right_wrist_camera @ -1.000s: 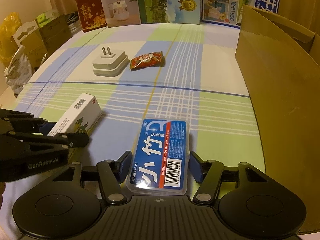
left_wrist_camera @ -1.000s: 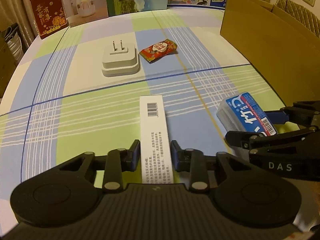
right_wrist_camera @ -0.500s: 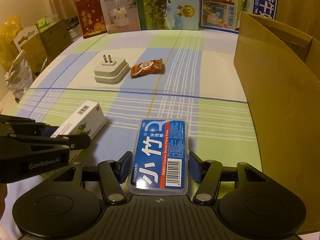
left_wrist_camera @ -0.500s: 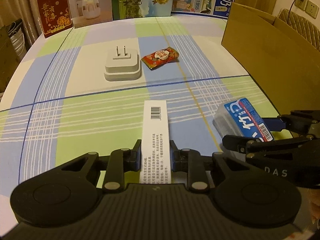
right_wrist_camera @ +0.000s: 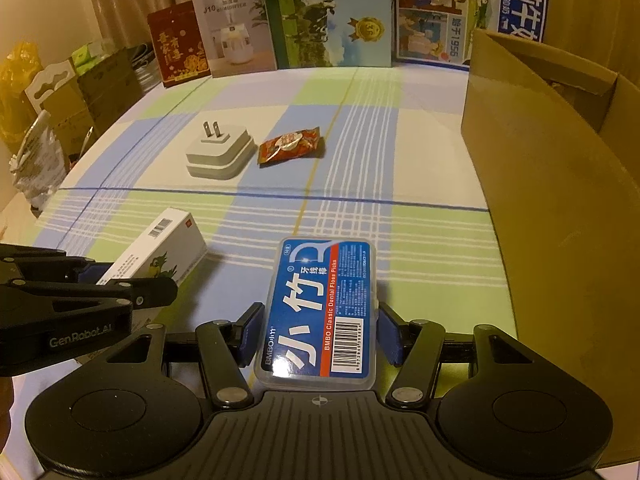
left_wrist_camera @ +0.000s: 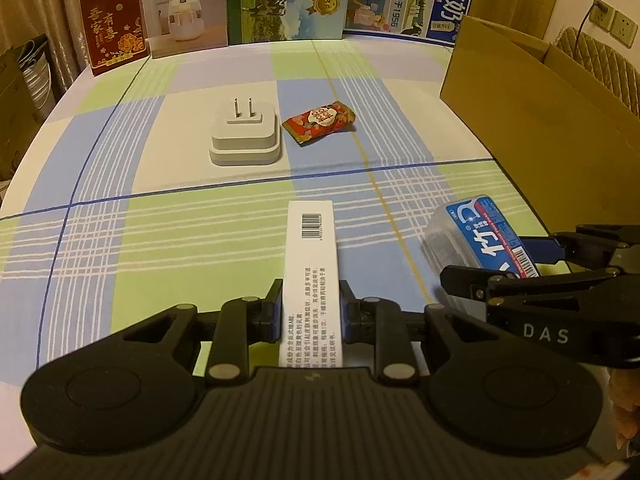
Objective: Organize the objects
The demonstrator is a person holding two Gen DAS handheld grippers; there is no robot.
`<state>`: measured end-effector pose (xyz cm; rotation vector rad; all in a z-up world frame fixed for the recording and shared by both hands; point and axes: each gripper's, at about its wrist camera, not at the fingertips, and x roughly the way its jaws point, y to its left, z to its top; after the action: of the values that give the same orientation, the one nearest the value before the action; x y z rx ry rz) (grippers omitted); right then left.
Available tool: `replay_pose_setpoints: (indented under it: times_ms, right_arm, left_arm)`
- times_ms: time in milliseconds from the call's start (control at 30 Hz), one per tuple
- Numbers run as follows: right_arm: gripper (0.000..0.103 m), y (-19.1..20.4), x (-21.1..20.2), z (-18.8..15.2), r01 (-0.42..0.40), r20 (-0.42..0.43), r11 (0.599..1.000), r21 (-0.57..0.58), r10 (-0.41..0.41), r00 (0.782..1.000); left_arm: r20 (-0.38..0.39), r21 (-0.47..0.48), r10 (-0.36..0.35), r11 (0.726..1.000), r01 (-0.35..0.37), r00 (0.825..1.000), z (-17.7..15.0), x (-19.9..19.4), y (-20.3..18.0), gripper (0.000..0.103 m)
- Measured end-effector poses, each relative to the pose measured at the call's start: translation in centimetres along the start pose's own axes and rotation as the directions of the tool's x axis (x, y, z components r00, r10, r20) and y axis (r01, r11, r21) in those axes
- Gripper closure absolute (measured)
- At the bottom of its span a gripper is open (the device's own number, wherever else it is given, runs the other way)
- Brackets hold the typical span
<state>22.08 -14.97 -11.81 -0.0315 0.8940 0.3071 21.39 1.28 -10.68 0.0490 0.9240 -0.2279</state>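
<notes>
1. Checked tablecloth (left_wrist_camera: 120, 248) in blue, green and cream runs under everything; I work over its near edge.
2. My left gripper (left_wrist_camera: 311, 312) is clamped narrow on the white box (left_wrist_camera: 311, 264), bottom centre of the left view. It shows a barcode and small Chinese print I cannot read.
3. My right gripper (right_wrist_camera: 318, 334) grips the floss case (right_wrist_camera: 320, 308) at half width, bottom centre of the right view. Its label reads "BMBO Classic Dental Floss Picks".
4. Whether either item is off the cloth yet, I cannot tell.
5. Untouched at centre frame lie the plug (left_wrist_camera: 245, 136) and, just beside it on the right, the snack packet (left_wrist_camera: 319, 122).
6. On the right edge stands the carton (right_wrist_camera: 560, 184), open on top, probably the destination. Its inside is mostly hidden.
7. So I judge the task early: two things grasped, two waiting, nothing visibly stowed.
8. Along the far edge stand boxes: one marked "J10 Humidifier" (left_wrist_camera: 184, 8), a red one (left_wrist_camera: 112, 22), milk cartons with "1956". My grippers read "GenRobot.AI" and "DAS".
</notes>
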Motion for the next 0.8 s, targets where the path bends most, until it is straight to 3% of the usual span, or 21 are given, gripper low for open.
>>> replay_pose_setpoints:
  times_ms: [400,800]
  right_arm:
    - [0.047,-0.3,-5.0,-0.1,0.005,0.053,1.0,0.007,-0.005,0.999]
    - [0.047,-0.6,-14.1,-1.3,-0.003,0.126,0.999,0.036,-0.001,0.992]
  left_arm:
    - [0.028,-0.012,0.005,1.0,-0.004,1.0,-0.1,-3.0,-0.9,0.082]
    - [0.103,-0.057,0.001,0.998,0.004,0.995,-1.5,-10.8,-4.4,0.082]
